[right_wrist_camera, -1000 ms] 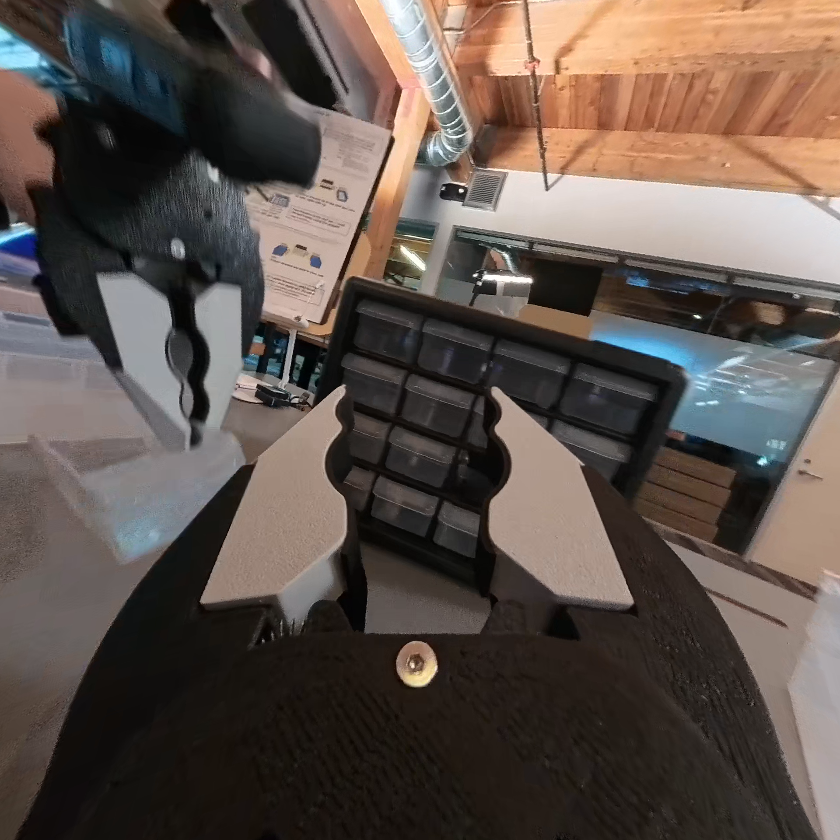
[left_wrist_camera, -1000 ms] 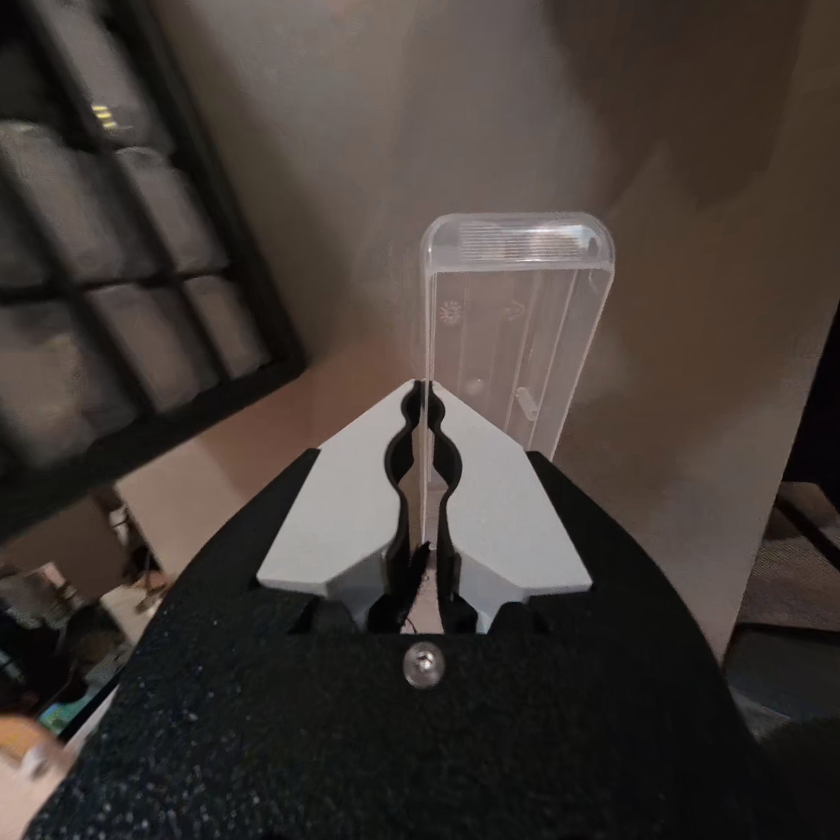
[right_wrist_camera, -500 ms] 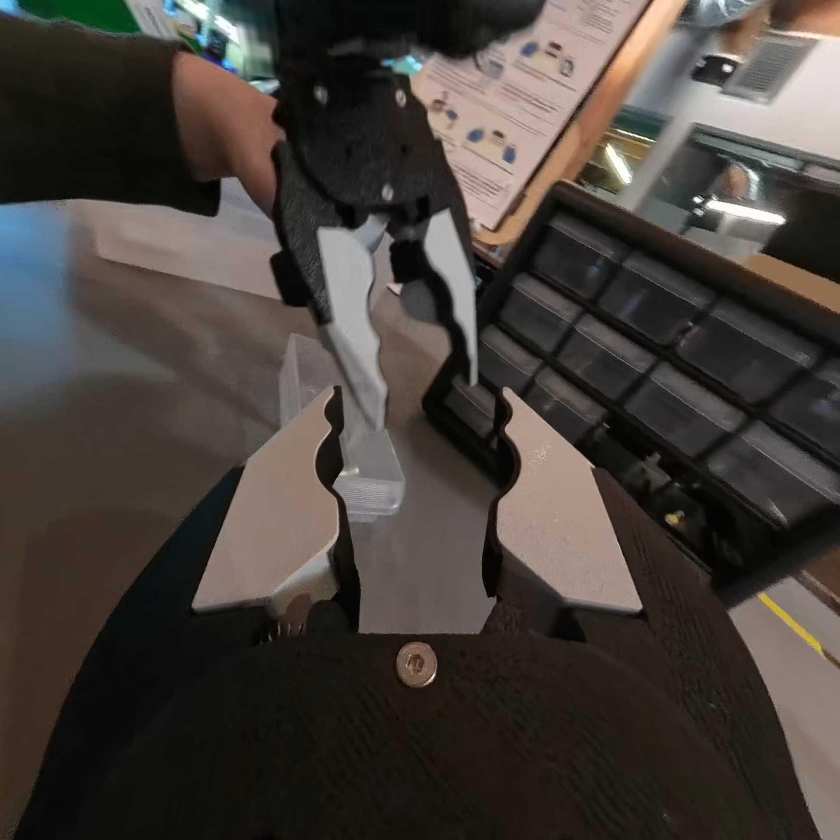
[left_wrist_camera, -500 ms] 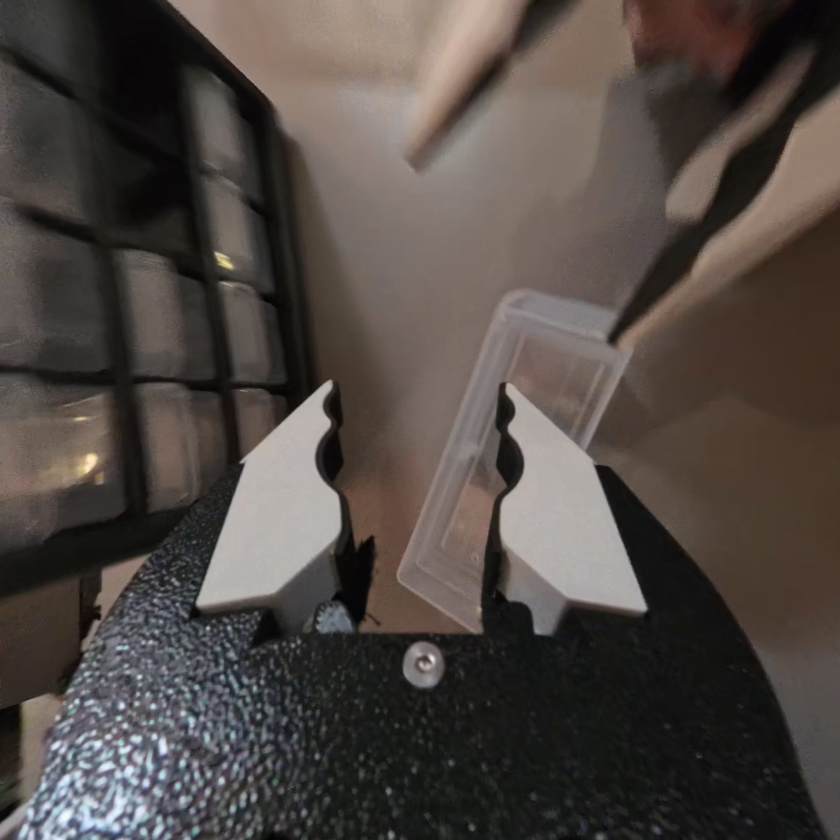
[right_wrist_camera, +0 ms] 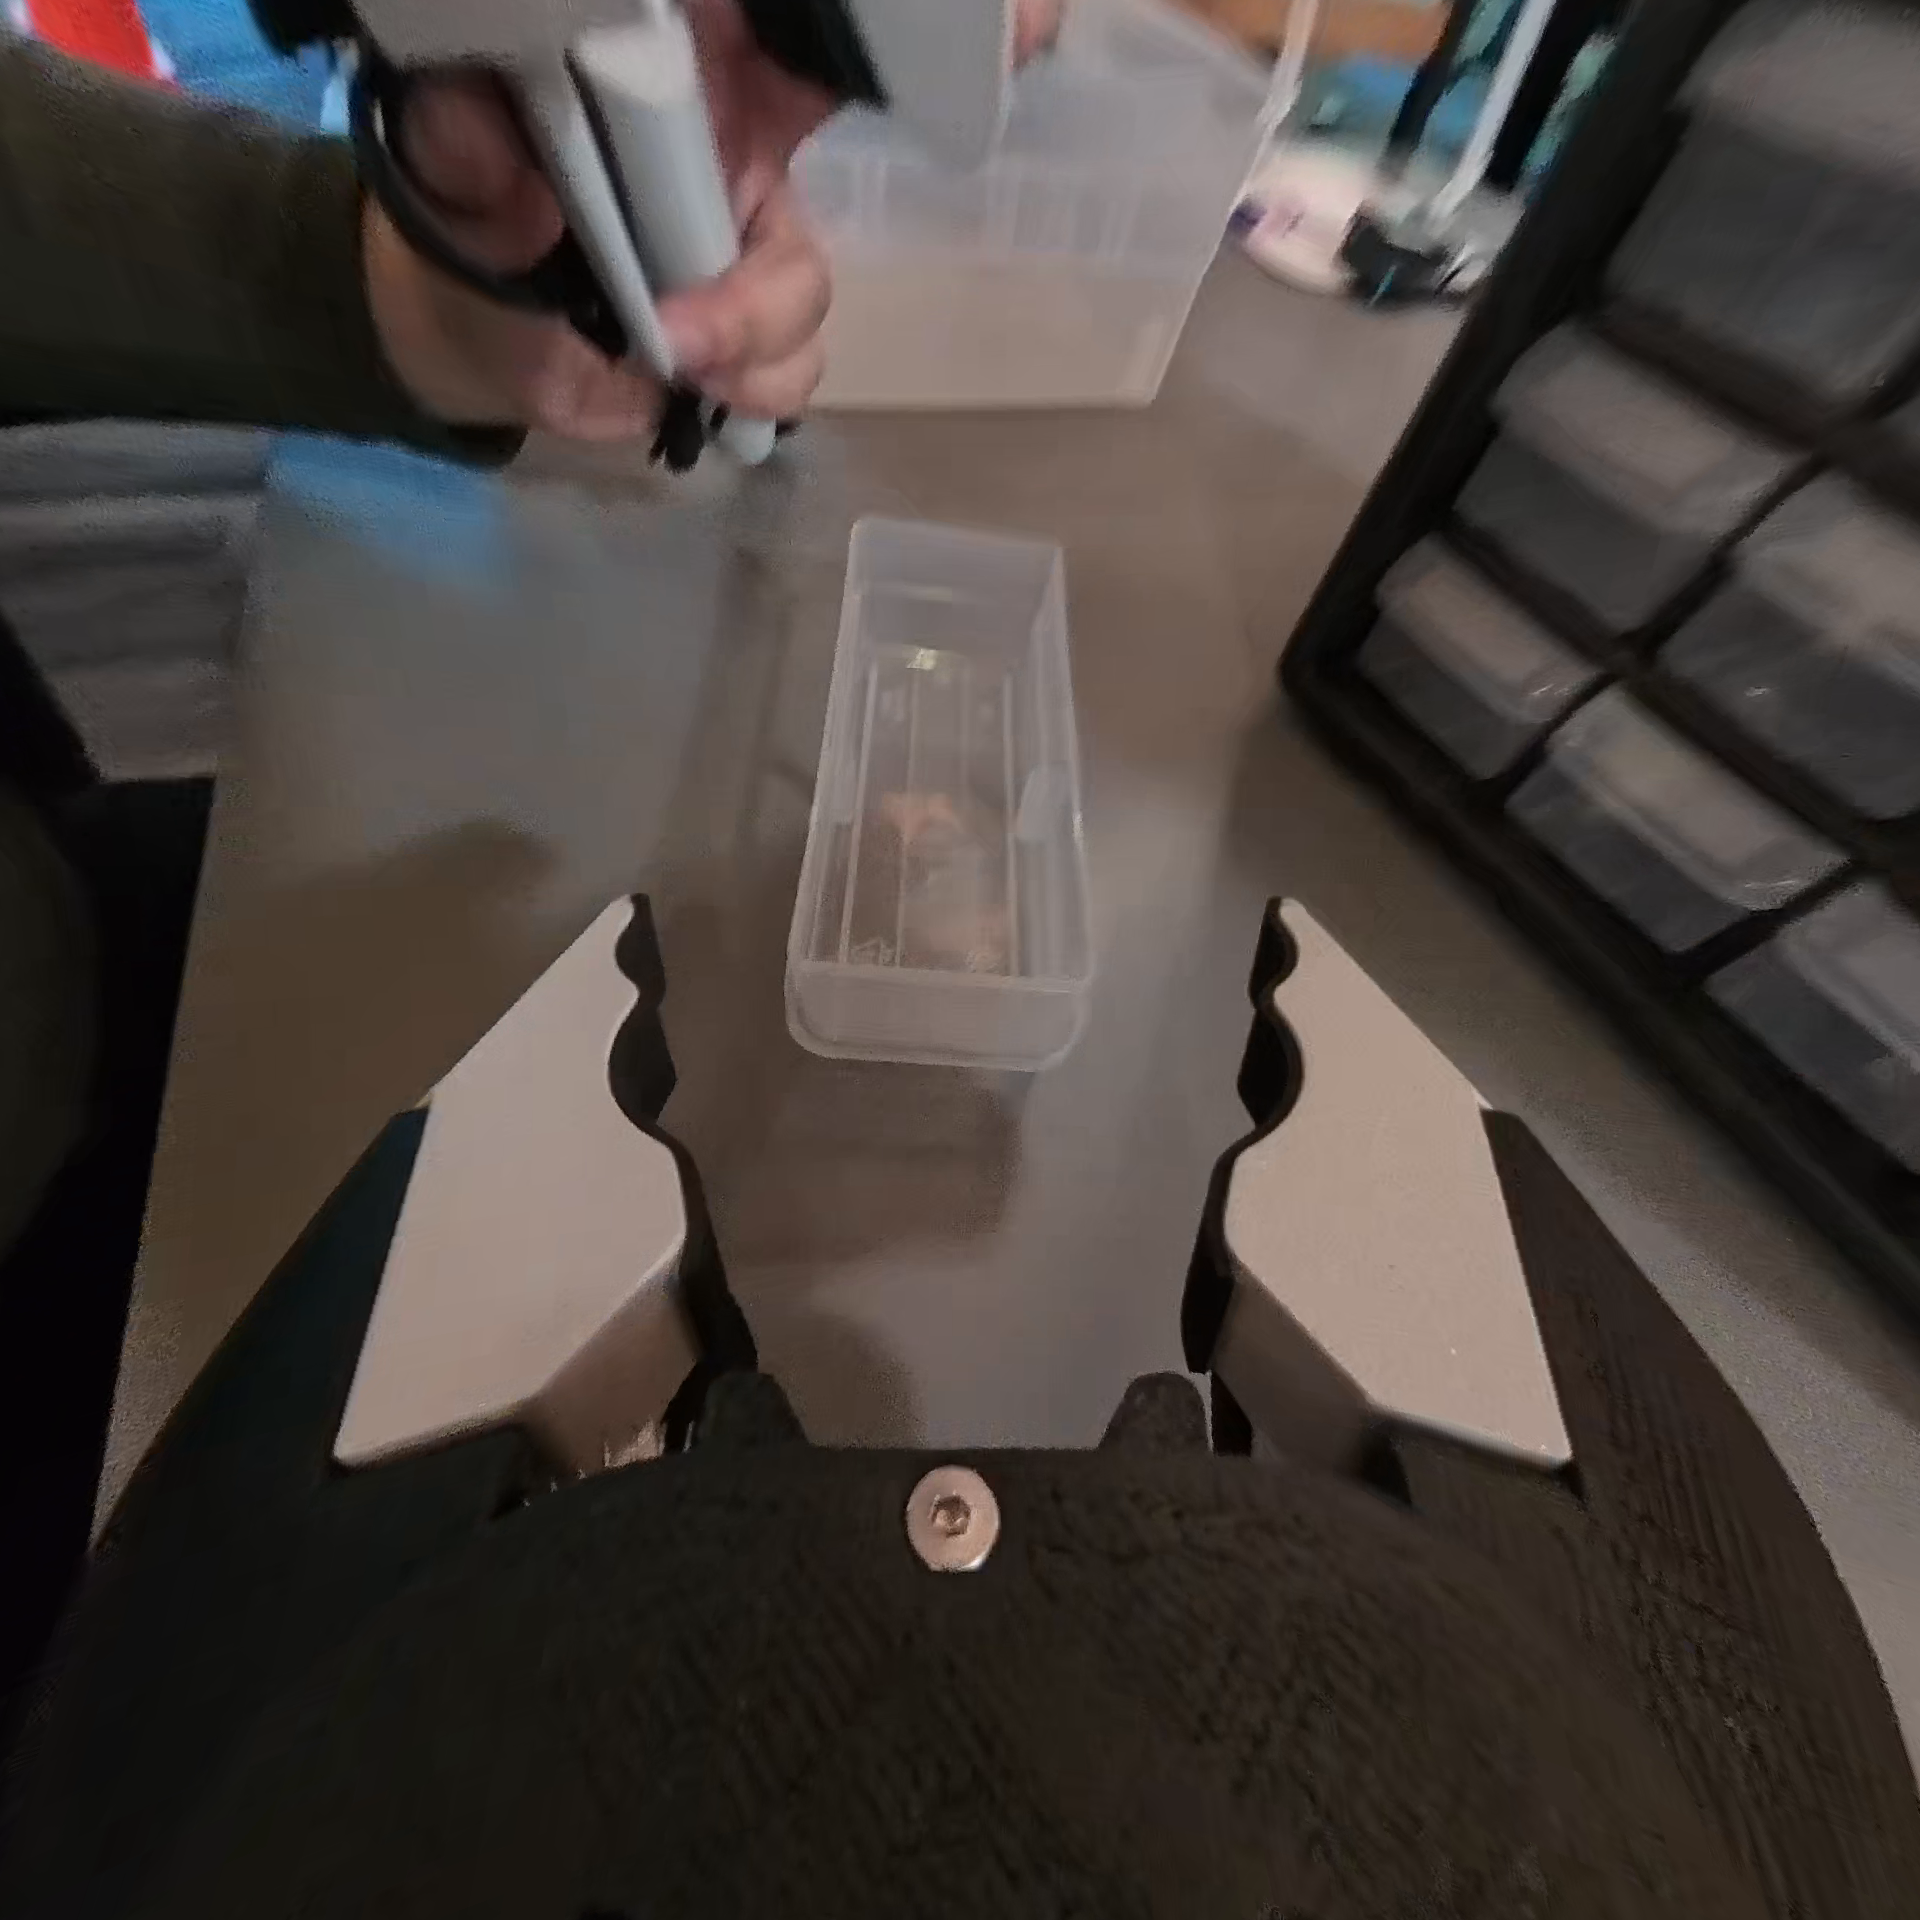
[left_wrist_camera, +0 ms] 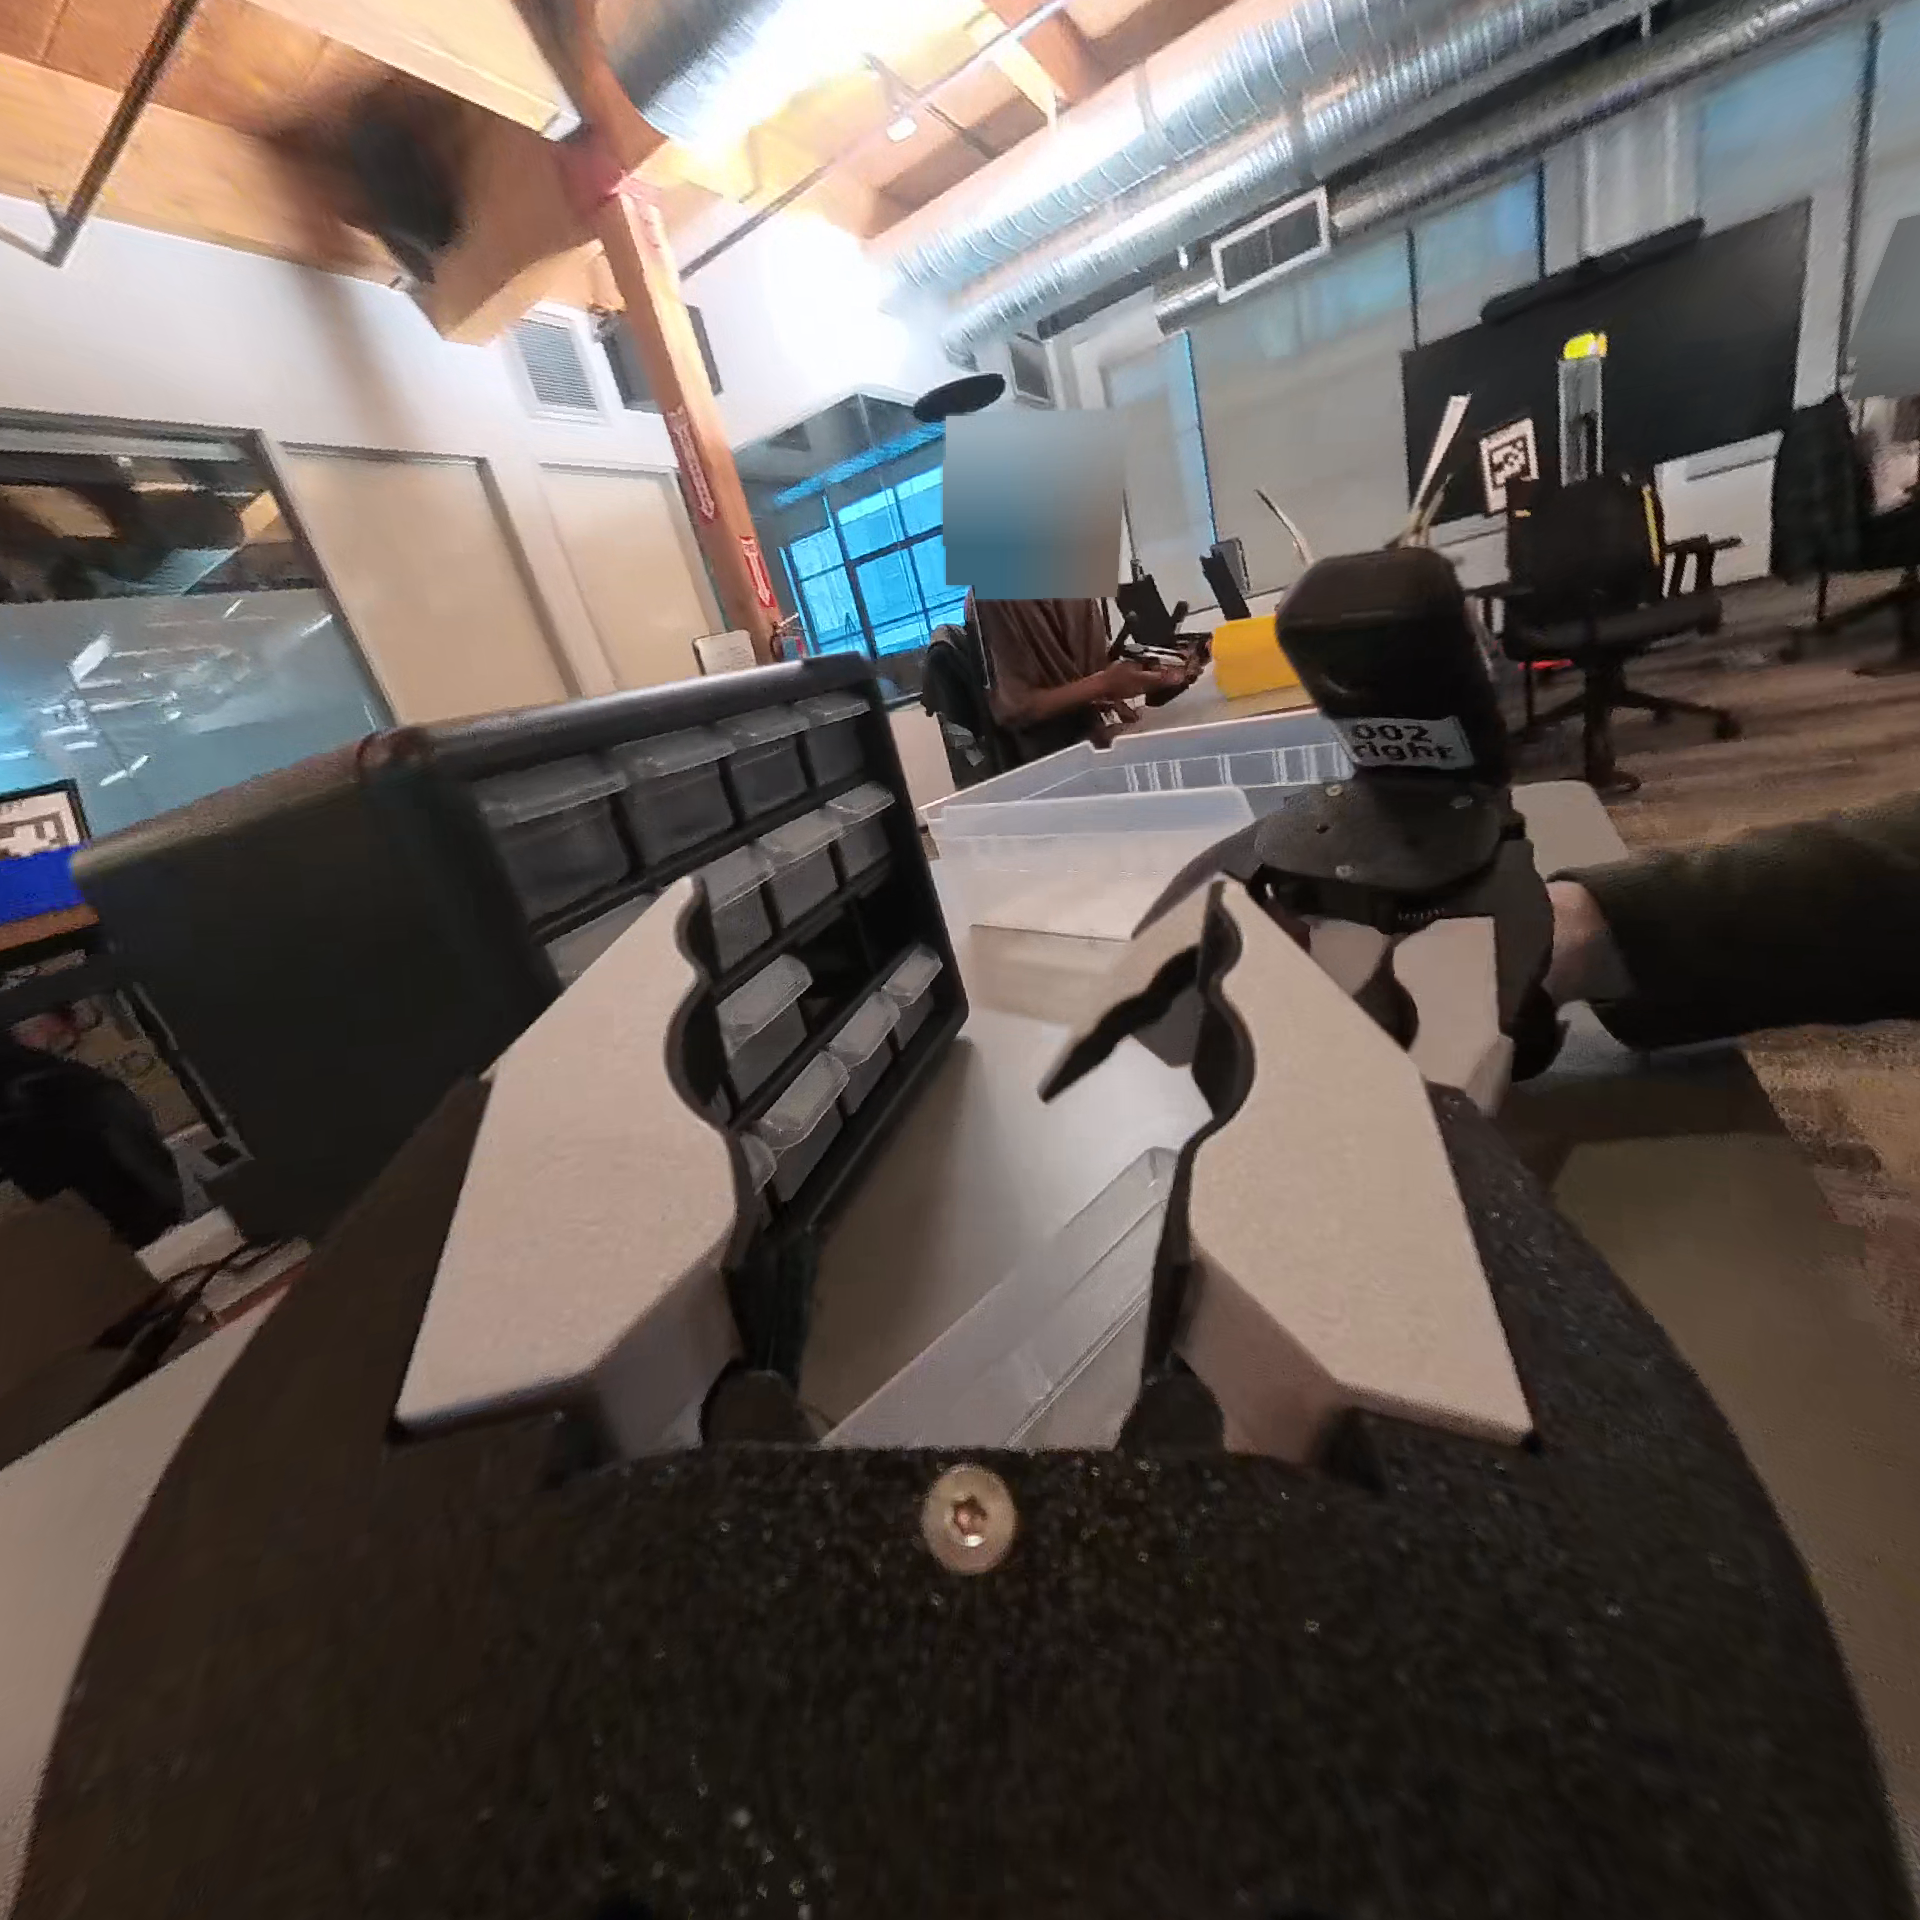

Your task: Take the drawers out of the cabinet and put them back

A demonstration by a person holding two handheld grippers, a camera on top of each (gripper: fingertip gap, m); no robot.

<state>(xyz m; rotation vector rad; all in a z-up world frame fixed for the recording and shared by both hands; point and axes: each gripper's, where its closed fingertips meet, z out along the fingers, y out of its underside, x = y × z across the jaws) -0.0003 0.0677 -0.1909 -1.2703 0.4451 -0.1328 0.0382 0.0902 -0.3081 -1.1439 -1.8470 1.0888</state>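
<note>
Clear drawer (right_wrist_camera: 940, 810) lying flat on the grey desk (right_wrist_camera: 436, 831), open side up, just beyond the tips of the right tongs (right_wrist_camera: 956, 935), touching neither finger. Bare desk on both long sides of it; black cabinet (right_wrist_camera: 1662, 675) at 3 o'clock, a strip of desk between its bottom edge and the drawer. Desk edge at 9 o'clock, well apart. Big clear bin (right_wrist_camera: 1029, 239) at 12 o'clock, past the drawer's far end.

Right tongs spread wide, empty, angled steeply down at the desk.

Left tongs (left_wrist_camera: 951, 935) likewise spread, empty, held low and near level; drawer (left_wrist_camera: 1049, 1320) seen slantwise between and below the fingers, close against the right-hand one, contact unclear.

Only in the left wrist view: cabinet (left_wrist_camera: 582, 935) front at 10 o'clock with an empty dark slot (left_wrist_camera: 831, 951) among its drawers, right tongs (left_wrist_camera: 1247, 997) at 2 o'clock tilted downward, a seated person (left_wrist_camera: 1049, 665) far back at 12 o'clock.

Only in the right wrist view: drawer's inside, with small brownish contents too blurred to name; left tongs (right_wrist_camera: 665, 312) at 11 o'clock, blurred, gripped by a hand (right_wrist_camera: 623, 291) in a dark sleeve.
</note>
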